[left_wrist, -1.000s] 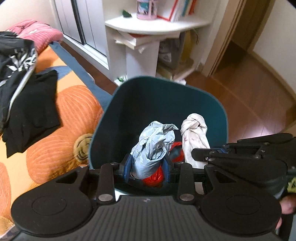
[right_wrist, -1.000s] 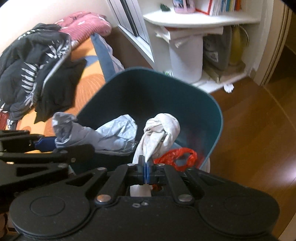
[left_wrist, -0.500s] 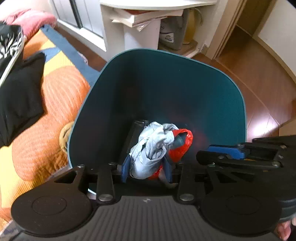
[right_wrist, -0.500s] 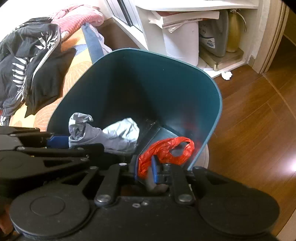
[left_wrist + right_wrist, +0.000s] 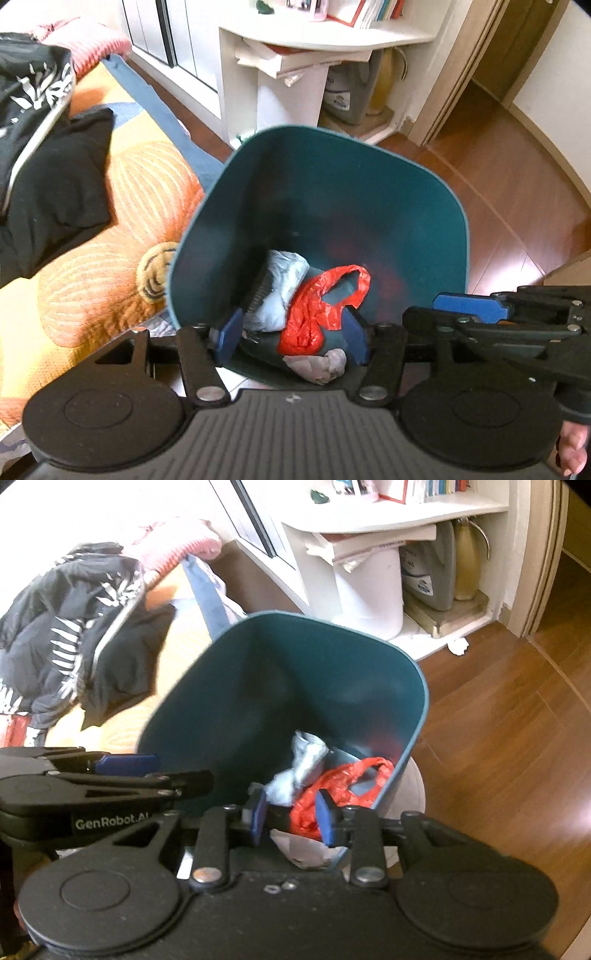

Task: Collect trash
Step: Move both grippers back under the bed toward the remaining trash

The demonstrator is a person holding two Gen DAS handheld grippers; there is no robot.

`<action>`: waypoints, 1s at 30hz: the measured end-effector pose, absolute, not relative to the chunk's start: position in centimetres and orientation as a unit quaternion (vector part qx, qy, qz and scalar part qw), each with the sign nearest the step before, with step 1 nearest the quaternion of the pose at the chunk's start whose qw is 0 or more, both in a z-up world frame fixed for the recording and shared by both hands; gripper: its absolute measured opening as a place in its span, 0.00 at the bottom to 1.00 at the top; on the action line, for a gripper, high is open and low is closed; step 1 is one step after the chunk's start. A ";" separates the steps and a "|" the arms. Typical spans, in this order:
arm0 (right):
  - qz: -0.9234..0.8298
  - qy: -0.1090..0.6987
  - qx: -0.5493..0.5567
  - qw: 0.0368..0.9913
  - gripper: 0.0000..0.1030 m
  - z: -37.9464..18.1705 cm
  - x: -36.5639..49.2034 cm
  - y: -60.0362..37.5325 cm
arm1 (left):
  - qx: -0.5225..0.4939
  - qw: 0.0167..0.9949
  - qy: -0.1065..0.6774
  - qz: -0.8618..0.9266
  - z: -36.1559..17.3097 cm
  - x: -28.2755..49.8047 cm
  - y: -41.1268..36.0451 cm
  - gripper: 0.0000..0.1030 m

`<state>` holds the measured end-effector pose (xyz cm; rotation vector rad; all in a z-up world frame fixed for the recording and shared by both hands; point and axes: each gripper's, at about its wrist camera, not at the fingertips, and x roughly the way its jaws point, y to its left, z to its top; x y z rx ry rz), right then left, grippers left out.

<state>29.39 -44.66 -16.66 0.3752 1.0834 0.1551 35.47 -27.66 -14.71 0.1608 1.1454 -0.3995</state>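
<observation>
Hidden: teal bin floor lying partly behind claws | Contents: red bag, pale blue wad, white wad | left claw, right claw: both opening, gripping nothing

Left tongs and right tongs point steeply down, side by side, jaws opening, nothing gripped.
</observation>
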 end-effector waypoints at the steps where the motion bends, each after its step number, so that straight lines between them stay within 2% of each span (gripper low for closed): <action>1: 0.075 0.508 0.179 0.839 0.33 -16.3 29.2 -44.5 | 0.076 0.821 0.534 -0.186 -14.3 35.2 -27.4 0.56; 10: 0.104 0.477 0.175 0.855 0.38 -12.5 27.5 -42.2 | 0.060 0.843 0.502 -0.183 -10.1 32.5 -23.6 0.56; 13: 0.123 0.468 0.164 0.859 0.39 -11.0 26.7 -40.9 | 0.048 0.851 0.490 -0.181 -8.5 31.4 -21.9 0.62; 18: 0.153 0.454 0.149 0.865 0.39 -8.6 25.6 -38.3 | 0.035 0.865 0.468 -0.179 -6.0 28.9 -18.2 0.62; 22: 0.184 0.444 0.134 0.867 0.39 -6.9 24.5 -35.9 | 0.024 0.875 0.452 -0.169 -4.6 26.8 -14.8 0.70; 27: 0.220 0.440 0.111 0.864 0.41 -5.9 23.1 -32.6 | 0.011 0.885 0.440 -0.154 -3.5 24.3 -10.3 0.73; 28: 0.226 0.441 0.109 0.862 0.41 -5.8 22.9 -31.9 | 0.006 0.886 0.438 -0.151 -3.5 23.7 -9.3 0.78; 30: 0.237 0.445 0.106 0.857 0.43 -5.9 22.7 -30.5 | 0.001 0.889 0.434 -0.143 -3.7 22.8 -7.8 0.80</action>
